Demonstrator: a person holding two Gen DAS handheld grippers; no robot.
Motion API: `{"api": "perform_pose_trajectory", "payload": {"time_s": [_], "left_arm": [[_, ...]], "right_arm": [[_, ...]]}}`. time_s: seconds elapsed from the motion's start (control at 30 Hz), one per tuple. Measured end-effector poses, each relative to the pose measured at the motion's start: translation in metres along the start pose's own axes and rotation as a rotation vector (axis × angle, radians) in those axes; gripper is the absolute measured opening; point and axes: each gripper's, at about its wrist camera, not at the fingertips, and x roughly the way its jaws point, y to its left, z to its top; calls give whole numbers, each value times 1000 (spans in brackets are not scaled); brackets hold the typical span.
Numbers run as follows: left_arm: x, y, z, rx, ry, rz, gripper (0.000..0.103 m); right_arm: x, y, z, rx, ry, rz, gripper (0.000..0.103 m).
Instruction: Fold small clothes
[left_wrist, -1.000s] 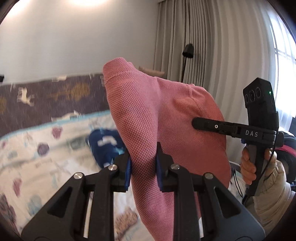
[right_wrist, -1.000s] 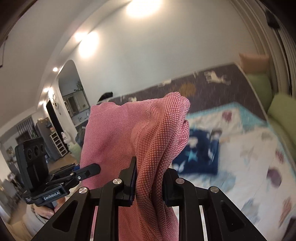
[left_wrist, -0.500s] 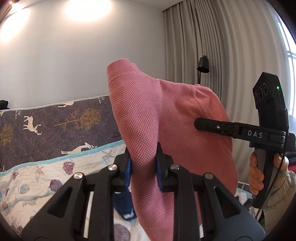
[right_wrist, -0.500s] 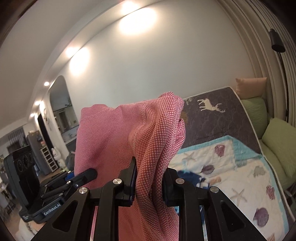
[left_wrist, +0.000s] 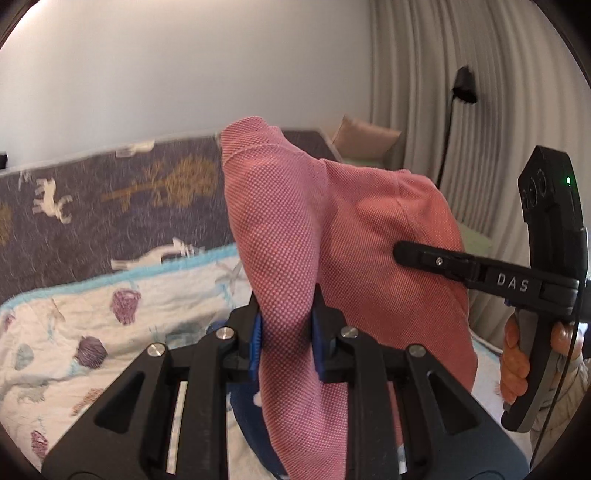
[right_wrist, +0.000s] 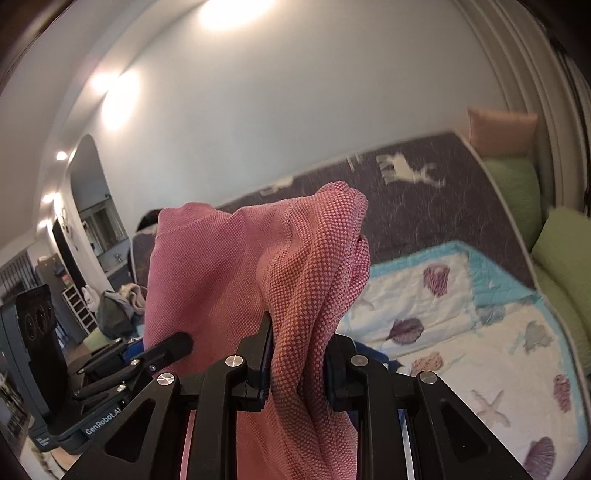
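Note:
A pink knit garment (left_wrist: 332, 251) hangs in the air between both grippers, above the bed. My left gripper (left_wrist: 286, 336) is shut on one part of its edge. My right gripper (right_wrist: 297, 354) is shut on another part of the pink garment (right_wrist: 229, 280). In the left wrist view the right gripper (left_wrist: 406, 254) holds the cloth at the right. In the right wrist view the left gripper (right_wrist: 181, 343) shows at the lower left. The lower part of the garment is hidden behind the gripper bodies.
A bed with a white seashell quilt (left_wrist: 74, 332) and a dark deer-pattern blanket (left_wrist: 110, 206) lies below. A dark blue garment (left_wrist: 251, 413) lies on the quilt under the left gripper. Green cushions (right_wrist: 561, 258) sit at the right, curtains (left_wrist: 424, 92) behind.
Both cameras have tilted downward, so more of the bed shows now. The pink garment stays clamped in both grippers and the grip has not changed.

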Motion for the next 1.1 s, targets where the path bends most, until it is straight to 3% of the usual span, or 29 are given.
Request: {"api": "perform_pose_trajectory", "payload": {"time_s": [0.13, 0.23, 0.33, 0.4, 0.53, 0.57, 0.67, 0.73, 0.97, 1.1], "left_arm": [[87, 22, -39, -43, 157, 45, 25], [148, 29, -91, -26, 305, 133, 33], [152, 33, -117, -53, 221, 149, 35], [151, 39, -120, -84, 200, 122, 38], [153, 38, -118, -62, 192, 130, 40], [151, 36, -116, -55, 188, 139, 43], [137, 39, -110, -33, 166, 213, 66], [118, 38, -108, -20, 146, 203, 78], [16, -6, -110, 60, 87, 152, 90], [-54, -34, -118, 83, 54, 151, 97]], "right_arm": [[82, -43, -25, 63, 102, -12, 22], [149, -67, -57, 56, 227, -91, 26], [196, -89, -95, 44, 322, -194, 35], [201, -105, -113, 117, 286, -165, 42], [194, -130, -122, 225, 267, -135, 63], [190, -130, -122, 234, 266, -139, 64], [174, -125, -116, 239, 252, -175, 64], [146, -113, -107, 222, 220, -210, 64], [44, -44, -97, -1, 183, -261, 65], [-25, -1, -116, -53, 169, -212, 65]]}}
